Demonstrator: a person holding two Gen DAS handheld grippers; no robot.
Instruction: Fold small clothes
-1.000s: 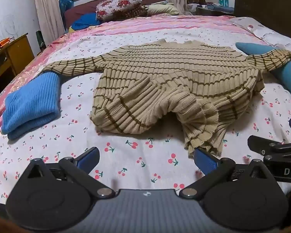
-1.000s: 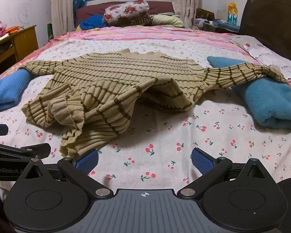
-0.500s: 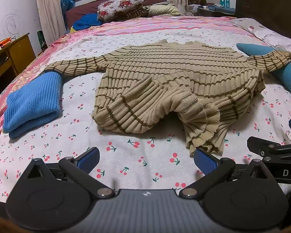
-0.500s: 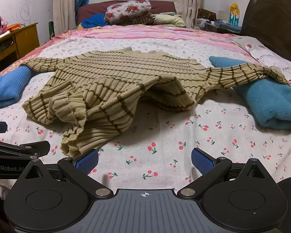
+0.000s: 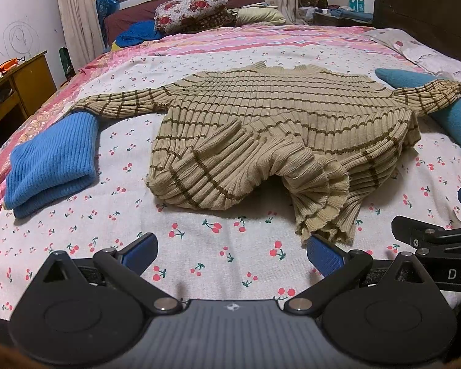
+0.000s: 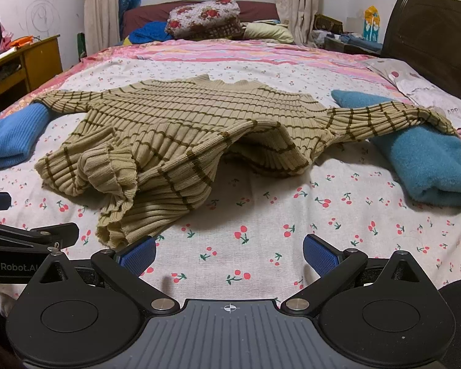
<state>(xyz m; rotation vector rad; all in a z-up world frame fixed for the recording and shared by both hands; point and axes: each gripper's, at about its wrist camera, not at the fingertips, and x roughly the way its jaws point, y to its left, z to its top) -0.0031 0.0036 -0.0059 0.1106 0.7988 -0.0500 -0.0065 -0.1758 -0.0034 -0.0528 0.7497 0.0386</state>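
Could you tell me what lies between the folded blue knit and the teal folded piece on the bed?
The striped beige sweater spans that stretch, a sleeve reaching each: blue knit, teal piece. Both wrist views show it.

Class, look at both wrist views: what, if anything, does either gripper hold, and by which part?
Nothing is held. The left gripper and right gripper are both open, just short of the striped sweater on the bed.

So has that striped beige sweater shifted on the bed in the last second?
No. The sweater keeps its place: its sleeves still overlap the blue folded cloth and the teal one as before.
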